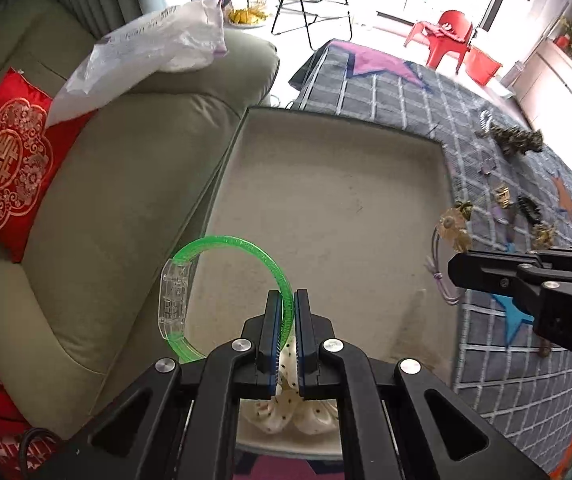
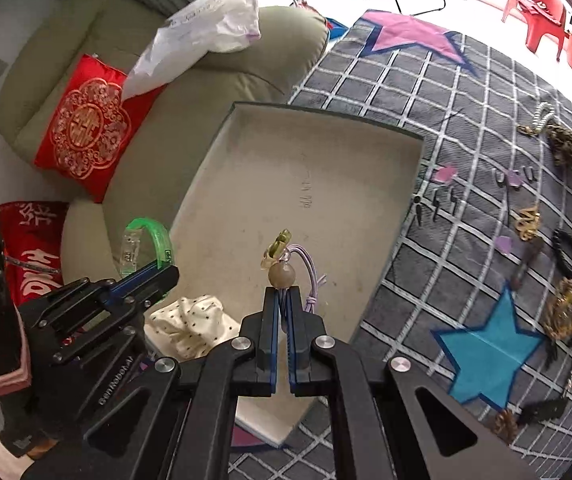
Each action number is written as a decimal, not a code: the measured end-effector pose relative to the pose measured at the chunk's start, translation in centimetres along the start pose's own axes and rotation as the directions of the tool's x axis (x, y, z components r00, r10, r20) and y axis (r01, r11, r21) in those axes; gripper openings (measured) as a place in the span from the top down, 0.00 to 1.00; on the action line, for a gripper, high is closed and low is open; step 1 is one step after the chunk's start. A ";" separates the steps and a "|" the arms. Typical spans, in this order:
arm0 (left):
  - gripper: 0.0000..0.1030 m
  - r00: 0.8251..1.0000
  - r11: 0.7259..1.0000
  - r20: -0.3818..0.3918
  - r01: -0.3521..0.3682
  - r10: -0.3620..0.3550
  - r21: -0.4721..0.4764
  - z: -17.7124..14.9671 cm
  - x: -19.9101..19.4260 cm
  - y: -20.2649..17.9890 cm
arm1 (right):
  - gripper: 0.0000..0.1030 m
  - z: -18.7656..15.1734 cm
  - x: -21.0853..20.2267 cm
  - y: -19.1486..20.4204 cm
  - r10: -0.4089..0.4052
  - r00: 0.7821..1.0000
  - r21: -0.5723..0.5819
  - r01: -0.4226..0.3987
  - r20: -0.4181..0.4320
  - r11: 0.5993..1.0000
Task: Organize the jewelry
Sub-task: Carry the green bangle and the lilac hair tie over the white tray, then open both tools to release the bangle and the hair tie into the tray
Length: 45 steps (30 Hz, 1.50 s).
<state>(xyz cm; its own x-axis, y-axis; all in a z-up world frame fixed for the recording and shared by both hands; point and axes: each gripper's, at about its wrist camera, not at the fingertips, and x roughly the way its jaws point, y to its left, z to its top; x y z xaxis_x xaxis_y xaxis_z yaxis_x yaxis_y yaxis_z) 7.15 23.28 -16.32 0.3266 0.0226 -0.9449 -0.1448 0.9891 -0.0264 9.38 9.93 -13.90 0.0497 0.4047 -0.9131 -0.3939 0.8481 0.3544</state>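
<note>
Left wrist view: both claws carry jewelry over the tray.
Left claw [image 1: 286, 300] pinches a green bangle [image 1: 226, 292] at lower centre; right claw [image 2: 284, 294] grips a beaded cord charm [image 2: 282, 268], both poised above the beige tray [image 1: 326, 200] for sorting.

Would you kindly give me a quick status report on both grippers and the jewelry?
Left gripper shut on translucent green plastic bangle. Right gripper shut on lilac-corded bead charm. Both over shallow beige tray. Nothing in the way.
</note>
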 end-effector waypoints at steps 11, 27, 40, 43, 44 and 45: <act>0.92 0.997 0.999 -0.064 -0.034 0.036 0.035 -1.0 4.3 -0.4 | 0.96 0.8 4.7 -1.2 -0.022 0.998 0.035 0.024 -0.065 0.999; 0.92 0.994 0.998 -0.092 -0.053 0.056 0.038 -1.3 5.3 -1.2 | 0.96 1.3 7.0 -2.1 -0.022 0.992 0.049 0.028 -0.124 0.998; 0.08 0.991 0.993 -0.077 -0.111 0.113 0.040 -1.1 4.0 -1.0 | 0.95 1.9 3.6 -2.6 0.020 0.997 0.073 -0.014 -0.071 0.997; 0.00 0.989 0.988 -0.012 -0.146 0.146 0.044 -1.0 2.6 -1.1 | 0.81 1.6 2.7 -2.9 0.019 0.998 0.083 -0.014 -0.058 0.996; 0.00 0.990 0.989 -0.018 -0.138 0.139 0.050 -0.9 2.5 -1.3 | 0.73 1.5 2.5 -3.0 0.017 0.999 0.086 -0.012 -0.052 0.996; 0.00 0.990 0.989 -0.018 -0.138 0.139 0.051 -0.8 2.4 -1.4 | 0.53 1.4 2.2 -3.2 0.013 0.999 0.088 -0.010 -0.044 0.996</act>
<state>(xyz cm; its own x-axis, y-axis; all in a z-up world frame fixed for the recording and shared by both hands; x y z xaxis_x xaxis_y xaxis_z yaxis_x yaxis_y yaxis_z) 7.37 21.88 -18.78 0.2868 0.1576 -0.9449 -0.1406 0.9826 0.1212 12.05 8.62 -16.70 0.0042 0.4007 -0.9162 -0.3119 0.8710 0.3796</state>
